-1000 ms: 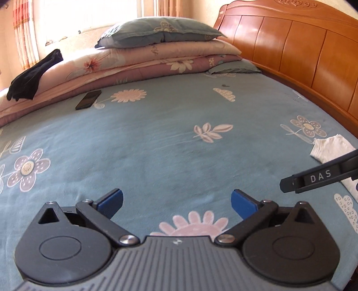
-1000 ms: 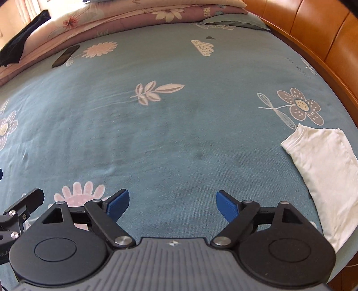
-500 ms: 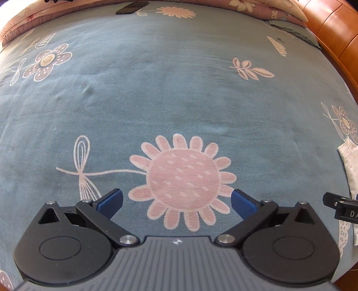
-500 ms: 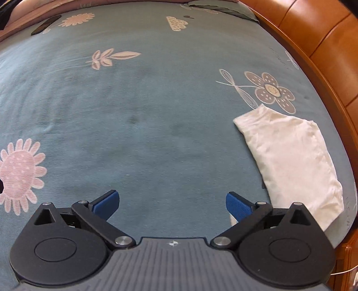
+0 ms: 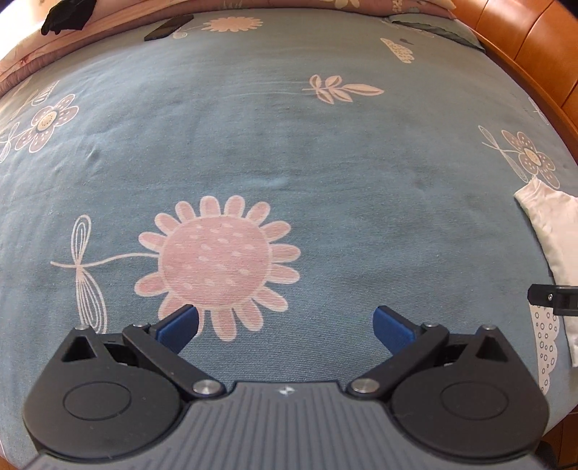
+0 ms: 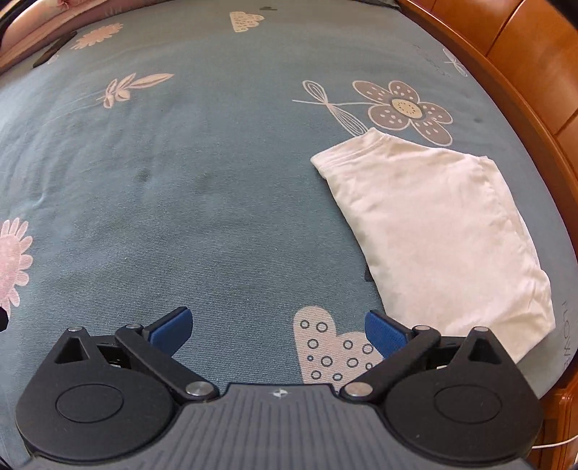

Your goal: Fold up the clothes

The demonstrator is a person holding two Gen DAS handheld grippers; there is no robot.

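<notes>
A folded white garment (image 6: 433, 224) lies on the blue flowered bedsheet (image 6: 216, 180) near the bed's right edge; its corner also shows at the right rim of the left wrist view as the white garment (image 5: 552, 224). My right gripper (image 6: 278, 330) hovers open over the sheet, its right finger just short of the garment's near edge, nothing between the blue pads. My left gripper (image 5: 287, 325) is open above a pink flower print, far left of the garment. A black tip of the right gripper (image 5: 552, 298) pokes in at the right.
A wooden bed frame (image 6: 523, 72) curves along the right side. Far back lie a dark phone (image 5: 168, 27), a black cloth (image 5: 67, 14) and pink quilts (image 5: 32, 61). A grey pillow corner (image 5: 433, 29) sits at the back right.
Both grippers have tilted down and moved right over the last second. The white garment has come closer and more central in the right wrist view. Both stay open.
</notes>
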